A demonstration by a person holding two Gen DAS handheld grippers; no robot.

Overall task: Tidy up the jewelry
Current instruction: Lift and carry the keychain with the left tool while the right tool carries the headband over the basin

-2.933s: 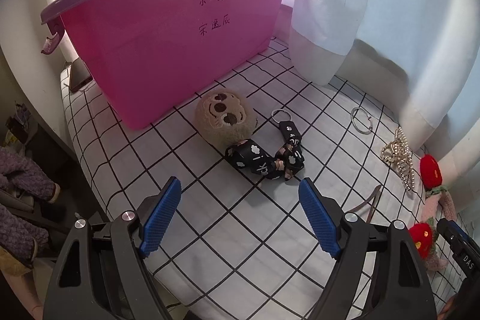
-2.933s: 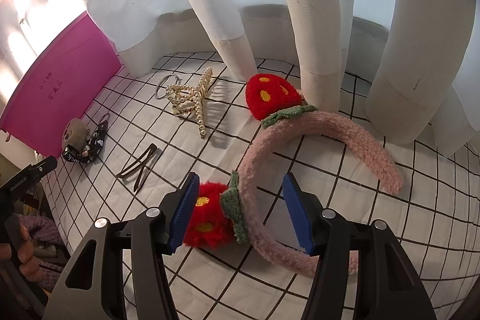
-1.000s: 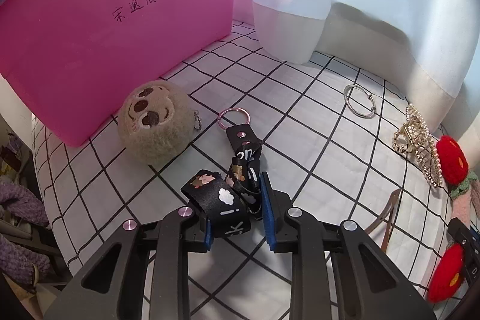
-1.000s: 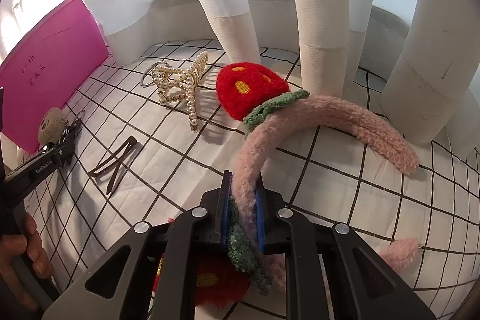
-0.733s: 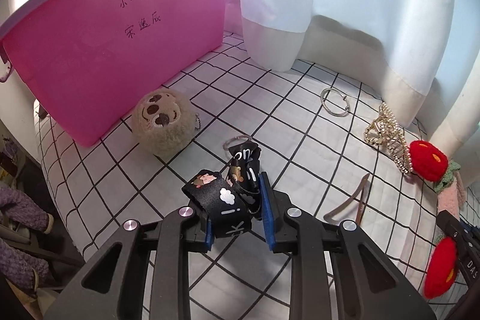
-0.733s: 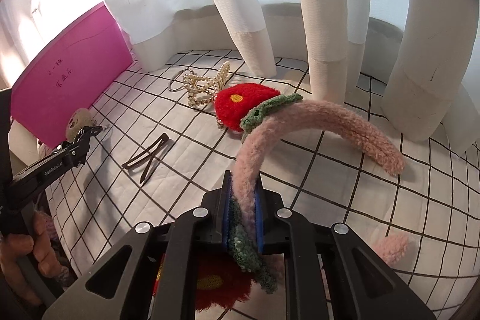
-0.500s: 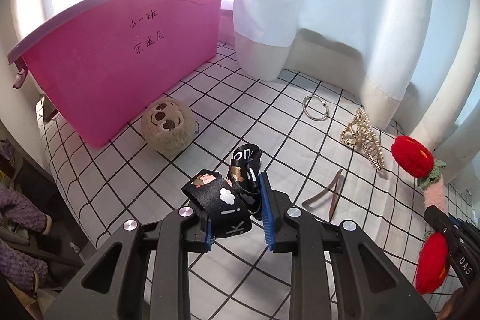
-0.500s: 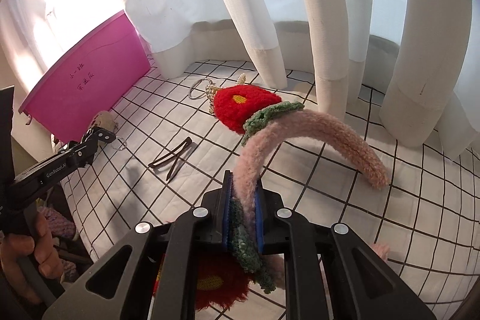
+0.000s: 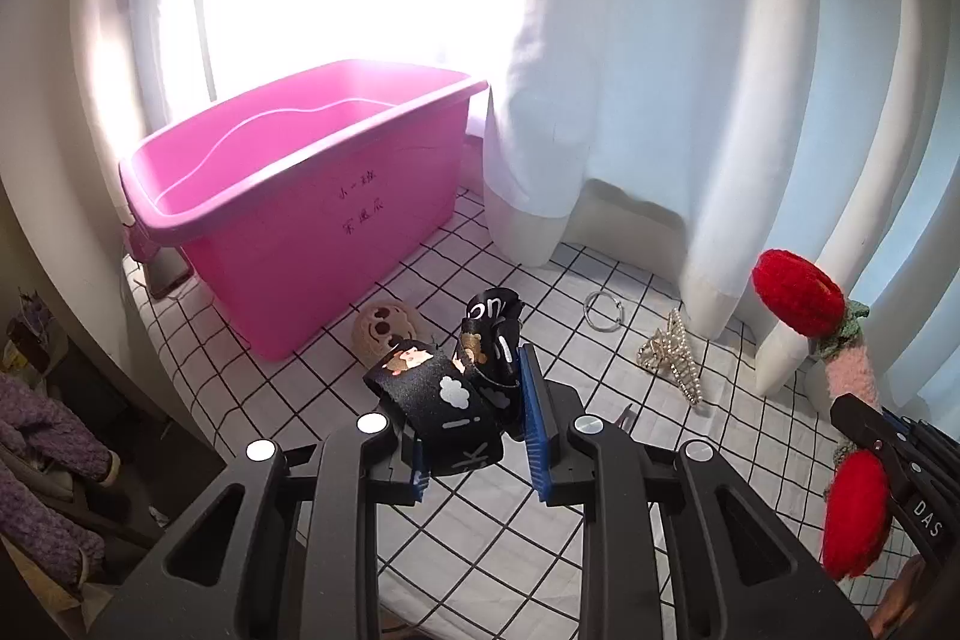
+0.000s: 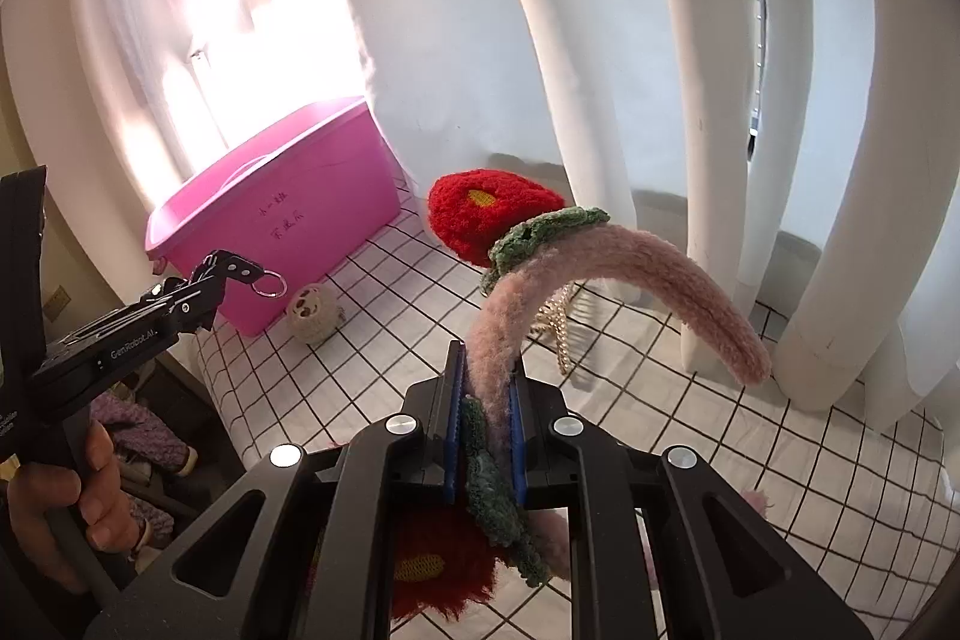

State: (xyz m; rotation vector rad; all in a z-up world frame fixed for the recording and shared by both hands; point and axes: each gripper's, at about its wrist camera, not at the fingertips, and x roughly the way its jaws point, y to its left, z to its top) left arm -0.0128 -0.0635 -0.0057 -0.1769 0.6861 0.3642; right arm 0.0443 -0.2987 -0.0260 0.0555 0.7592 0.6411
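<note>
Big white curtains [image 9: 690,70] hang down at the back, and bright light comes through them. In front of them is my counter [image 9: 708,436], covered with a white cloth with black squares. A big pink plastic tub [image 9: 312,196] stands on it at the far left, open on top, with dark writing on its side. I hold my left hand-held gripper [image 9: 474,424] up above the counter, and its blue pads pinch a black strap keychain [image 9: 444,400] with little cloud and bear pictures on it. In the right wrist view a silver ring hangs from the end of that strap. I hold my right hand-held gripper [image 10: 485,430] up too, and its blue pads are pressed tight on a fuzzy pink headband [image 10: 606,268]. The headband curves up and away in the air, with a red strawberry [image 10: 486,208] and green leaves on it, and another red strawberry hangs below the pads. Down on the counter, a small round tan plush face [image 9: 387,325] lies just beside the front of the tub. Farther right a pearl hair claw [image 9: 669,358] lies near the curtain's hem. A thin silver ring [image 9: 602,310] lies between the plush face and the hair claw, close to the claw. My left hand [image 10: 66,496] shows at the edge of the right wrist view, wrapped around the handle.
</note>
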